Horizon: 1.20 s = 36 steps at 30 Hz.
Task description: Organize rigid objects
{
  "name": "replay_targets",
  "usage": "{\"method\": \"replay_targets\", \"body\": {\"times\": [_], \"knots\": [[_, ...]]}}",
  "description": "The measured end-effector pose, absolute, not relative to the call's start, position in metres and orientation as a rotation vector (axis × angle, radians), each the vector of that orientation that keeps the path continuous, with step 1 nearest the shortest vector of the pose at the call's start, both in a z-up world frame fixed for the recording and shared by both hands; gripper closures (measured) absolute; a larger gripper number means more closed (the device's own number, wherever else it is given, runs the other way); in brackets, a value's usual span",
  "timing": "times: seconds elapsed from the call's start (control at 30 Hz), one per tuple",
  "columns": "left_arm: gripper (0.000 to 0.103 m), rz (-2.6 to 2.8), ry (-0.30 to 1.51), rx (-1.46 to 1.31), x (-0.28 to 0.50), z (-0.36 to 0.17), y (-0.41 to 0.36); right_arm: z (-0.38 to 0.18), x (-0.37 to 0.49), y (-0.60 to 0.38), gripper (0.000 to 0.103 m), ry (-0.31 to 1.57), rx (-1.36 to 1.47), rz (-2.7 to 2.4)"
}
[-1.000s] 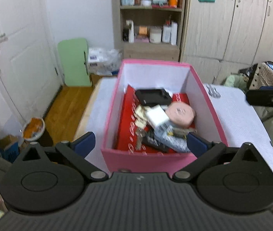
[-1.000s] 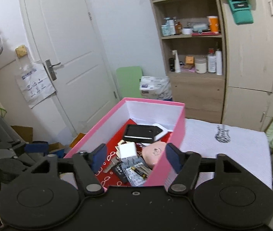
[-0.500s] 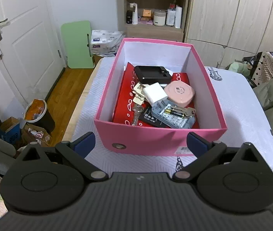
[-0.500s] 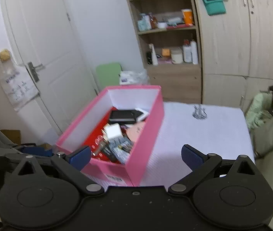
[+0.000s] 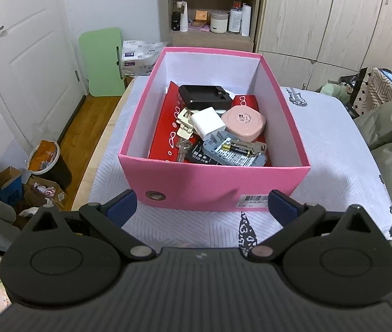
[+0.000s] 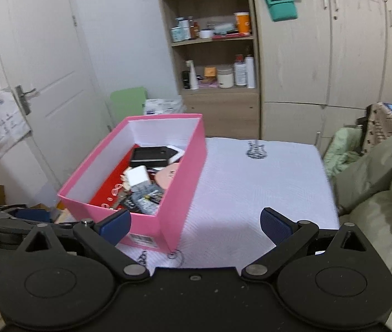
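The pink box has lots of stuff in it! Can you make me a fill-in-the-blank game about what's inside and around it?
1. The box holding all the items is coloured ____.
2. The yellow battery lies on top of a ____ case.
3. The round pink case sits to the right of a ____ charger block.
4. The left gripper and the right gripper both have their jaws ____, holding nothing.

Missing words: pink; grey; white; open
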State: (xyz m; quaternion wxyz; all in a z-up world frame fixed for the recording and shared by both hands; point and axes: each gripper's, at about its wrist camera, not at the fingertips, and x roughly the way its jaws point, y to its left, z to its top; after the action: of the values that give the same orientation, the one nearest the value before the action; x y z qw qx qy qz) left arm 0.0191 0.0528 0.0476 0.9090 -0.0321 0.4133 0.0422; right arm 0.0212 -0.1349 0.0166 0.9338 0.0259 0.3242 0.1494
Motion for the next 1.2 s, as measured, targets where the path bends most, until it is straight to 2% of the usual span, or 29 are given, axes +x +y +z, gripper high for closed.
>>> {"method": "replay_targets", "body": {"times": [1.2], "knots": [[0.0,0.095,0.841,-0.026,0.021,0.046,0.044,0.005,0.017,-0.138,0.002,0.658,0.013,0.251]]}}
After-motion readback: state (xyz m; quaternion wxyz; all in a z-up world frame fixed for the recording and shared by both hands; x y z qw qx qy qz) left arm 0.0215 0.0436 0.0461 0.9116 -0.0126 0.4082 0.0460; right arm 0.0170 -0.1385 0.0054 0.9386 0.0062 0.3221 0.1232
